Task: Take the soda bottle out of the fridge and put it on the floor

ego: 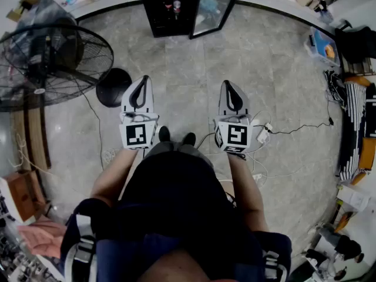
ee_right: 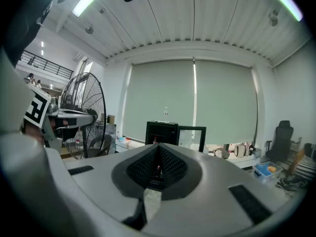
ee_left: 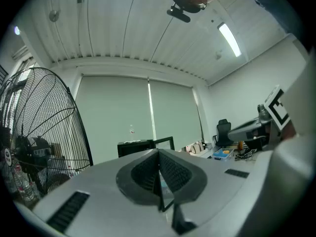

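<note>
Office-like workroom: roller blinds point(ee_right: 163, 98), swivel chair point(ee_right: 283, 138), big pedestal fan point(ego: 53, 60), cables point(ego: 296, 127) across tiled floor point(ego: 258, 63).

You have two grippers, the left gripper point(ego: 144, 82) and the right gripper point(ego: 228, 86); one fridge point(ego: 154, 17) holding two bottles point(ego: 177, 4); one fan point(ego: 53, 57) left of the fridge.

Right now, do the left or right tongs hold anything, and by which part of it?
Nothing is held. The left tongs and the right tongs are both shut and empty, above the floor, away from the open fridge.
</note>
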A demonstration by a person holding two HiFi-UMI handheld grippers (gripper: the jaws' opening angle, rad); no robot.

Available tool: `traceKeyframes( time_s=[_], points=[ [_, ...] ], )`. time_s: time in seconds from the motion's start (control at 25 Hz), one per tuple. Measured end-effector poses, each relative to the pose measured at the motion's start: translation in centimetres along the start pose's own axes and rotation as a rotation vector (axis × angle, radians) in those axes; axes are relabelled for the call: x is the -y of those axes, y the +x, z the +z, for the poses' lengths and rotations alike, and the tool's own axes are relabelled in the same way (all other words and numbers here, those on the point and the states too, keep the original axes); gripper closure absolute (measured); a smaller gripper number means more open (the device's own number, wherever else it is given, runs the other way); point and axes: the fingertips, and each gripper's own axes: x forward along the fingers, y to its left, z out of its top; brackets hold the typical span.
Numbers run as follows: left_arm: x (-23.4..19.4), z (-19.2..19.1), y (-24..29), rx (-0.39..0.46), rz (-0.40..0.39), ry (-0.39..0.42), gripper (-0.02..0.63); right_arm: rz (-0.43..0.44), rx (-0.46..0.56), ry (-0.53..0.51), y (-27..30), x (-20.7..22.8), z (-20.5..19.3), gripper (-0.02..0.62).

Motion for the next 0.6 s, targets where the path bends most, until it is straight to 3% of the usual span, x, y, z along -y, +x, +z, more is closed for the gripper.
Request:
traceKeyframes(
  time_s=[0.6],
  points=[
    [0.45,-0.31,-0.32,0.004,0.0,0.005,0.581,-0.001,0.025,-0.007,-0.42,-0.17,-0.12,0.577]
  ],
)
